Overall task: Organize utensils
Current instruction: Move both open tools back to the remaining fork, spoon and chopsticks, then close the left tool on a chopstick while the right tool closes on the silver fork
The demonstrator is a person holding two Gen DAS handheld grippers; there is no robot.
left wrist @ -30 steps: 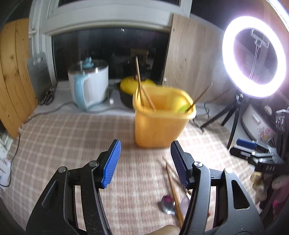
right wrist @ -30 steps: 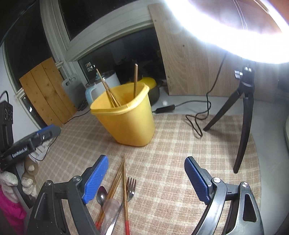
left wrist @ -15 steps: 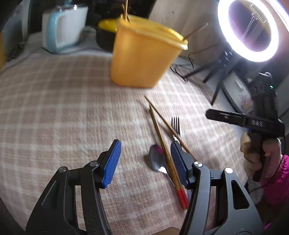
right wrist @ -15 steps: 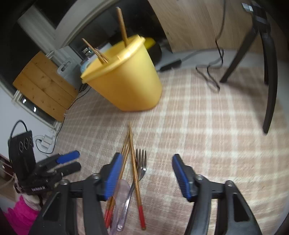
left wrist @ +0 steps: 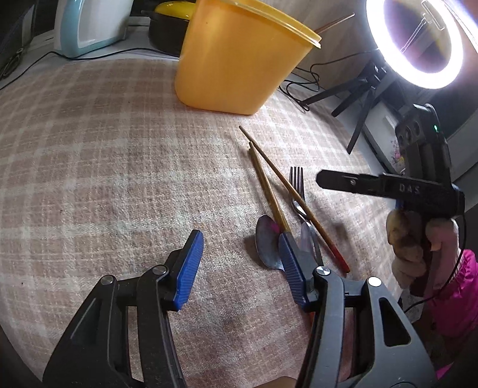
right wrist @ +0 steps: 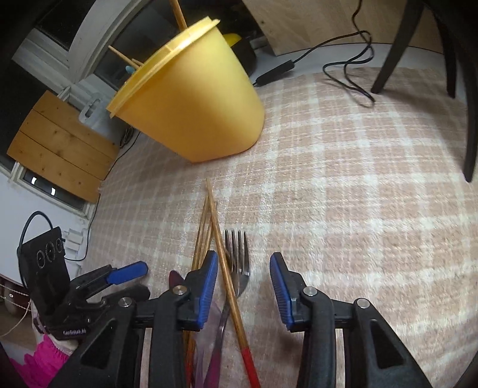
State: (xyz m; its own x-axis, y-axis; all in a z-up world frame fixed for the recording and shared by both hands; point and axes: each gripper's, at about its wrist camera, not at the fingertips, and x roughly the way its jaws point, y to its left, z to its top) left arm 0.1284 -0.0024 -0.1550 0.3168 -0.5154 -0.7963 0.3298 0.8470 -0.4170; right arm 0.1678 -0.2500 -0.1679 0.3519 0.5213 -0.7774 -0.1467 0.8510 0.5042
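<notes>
A yellow bin [left wrist: 239,56] [right wrist: 191,110] stands on the checked cloth with chopsticks sticking out of it. In front of it lie red-tipped wooden chopsticks [left wrist: 286,191] [right wrist: 222,262], a metal fork [left wrist: 297,188] [right wrist: 239,262], a metal spoon [left wrist: 267,241] and a clear plastic spoon [left wrist: 307,238]. My left gripper [left wrist: 239,262] is open, low over the cloth, its right finger beside the spoon. My right gripper [right wrist: 243,286] is open just above the fork and one chopstick; it also shows in the left wrist view [left wrist: 388,191].
A ring light [left wrist: 418,44] on a black tripod [left wrist: 361,101] [right wrist: 418,50] stands at the right. Black cables [right wrist: 346,62] trail behind the bin. A pale blue kettle [left wrist: 92,27] and a black and yellow pot [left wrist: 170,21] sit on the sill behind.
Both grippers have tilted down and come lower toward the utensils on the cloth. The right gripper has moved in over the fork and chopstick. Both stay open.
</notes>
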